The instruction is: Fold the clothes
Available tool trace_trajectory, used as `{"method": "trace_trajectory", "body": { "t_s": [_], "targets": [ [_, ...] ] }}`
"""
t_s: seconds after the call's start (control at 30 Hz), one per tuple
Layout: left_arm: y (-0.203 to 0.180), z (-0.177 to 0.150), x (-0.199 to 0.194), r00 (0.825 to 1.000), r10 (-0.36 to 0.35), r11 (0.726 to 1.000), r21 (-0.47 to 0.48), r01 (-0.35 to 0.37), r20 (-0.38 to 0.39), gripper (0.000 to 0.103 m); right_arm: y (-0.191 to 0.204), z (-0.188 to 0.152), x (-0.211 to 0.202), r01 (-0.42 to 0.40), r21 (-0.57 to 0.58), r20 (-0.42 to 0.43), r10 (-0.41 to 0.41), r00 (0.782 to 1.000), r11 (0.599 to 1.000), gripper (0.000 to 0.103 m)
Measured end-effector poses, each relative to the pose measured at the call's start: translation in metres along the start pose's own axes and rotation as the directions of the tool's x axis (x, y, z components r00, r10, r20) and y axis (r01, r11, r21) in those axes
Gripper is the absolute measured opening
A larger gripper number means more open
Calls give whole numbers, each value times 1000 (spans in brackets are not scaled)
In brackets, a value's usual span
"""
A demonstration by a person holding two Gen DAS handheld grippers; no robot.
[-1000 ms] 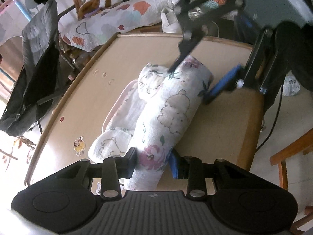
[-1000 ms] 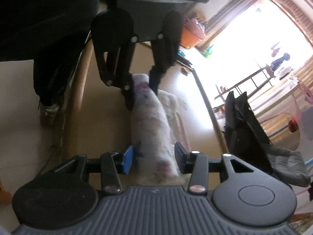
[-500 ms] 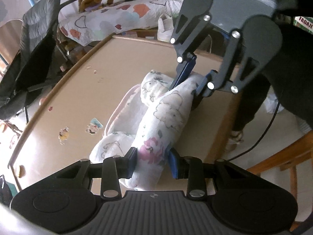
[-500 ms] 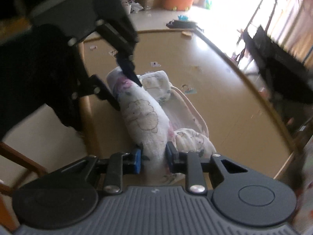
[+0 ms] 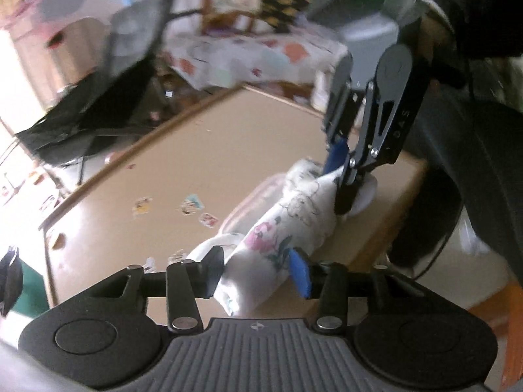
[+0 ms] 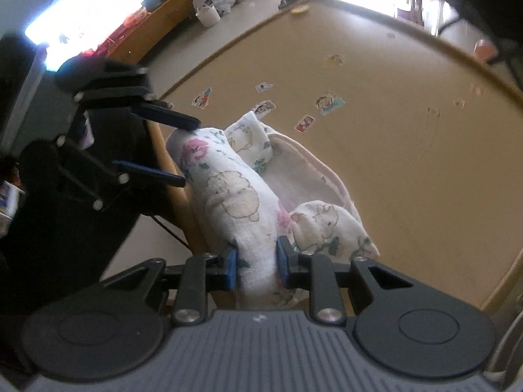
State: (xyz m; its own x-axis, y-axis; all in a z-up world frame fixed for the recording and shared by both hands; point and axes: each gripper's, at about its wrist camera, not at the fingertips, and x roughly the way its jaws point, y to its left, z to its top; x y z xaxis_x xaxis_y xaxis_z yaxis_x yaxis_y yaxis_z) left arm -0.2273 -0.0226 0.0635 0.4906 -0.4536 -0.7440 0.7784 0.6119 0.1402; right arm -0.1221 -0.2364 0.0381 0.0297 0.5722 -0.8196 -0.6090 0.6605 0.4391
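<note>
- The printed garment (image 6: pixel 228 192), rolled lengthwise, is lying along the near edge of the table (image 6: pixel 376 104).
- My right gripper (image 6: pixel 256 259) is pinching one end tight.
- My left gripper (image 5: pixel 258 271) is opening; its pads are no longer pressing the other end between them.
- I am judging it best to release slowly, keeping the roll on the tabletop.

Tan table (image 6: pixel 376 150) with rounded wooden rim, small cartoon stickers (image 6: pixel 329 103) scattered, rolled printed garment (image 6: pixel 235 196) near its edge

Cluttered home: stickered table (image 6: pixel 376 150), bedding (image 5: pixel 255 58)
</note>
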Motion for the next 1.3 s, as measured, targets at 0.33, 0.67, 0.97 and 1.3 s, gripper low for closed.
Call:
{"method": "trace_trajectory", "body": {
  "t_s": [0.33, 0.67, 0.97, 1.3],
  "targets": [
    [-6, 1, 5, 990, 132, 989, -77, -128, 50, 49, -23, 12, 7, -68, 57, -95, 73, 993, 996, 25],
    [-12, 22, 26, 978, 207, 978, -38, -207, -5, 49, -22, 11, 1, -54, 39, -90, 58, 994, 998, 29],
    [4, 29, 42, 974, 222, 964, -137, -226, -47, 49, 14, -14, -31, 144, -6, 106, -142, 984, 990, 37],
    [10, 26, 52, 970, 230, 944, -224, -241, -76, 49, 85, -43, -59, 302, 111, 341, -322, 883, 947, 33]
  ]
}}
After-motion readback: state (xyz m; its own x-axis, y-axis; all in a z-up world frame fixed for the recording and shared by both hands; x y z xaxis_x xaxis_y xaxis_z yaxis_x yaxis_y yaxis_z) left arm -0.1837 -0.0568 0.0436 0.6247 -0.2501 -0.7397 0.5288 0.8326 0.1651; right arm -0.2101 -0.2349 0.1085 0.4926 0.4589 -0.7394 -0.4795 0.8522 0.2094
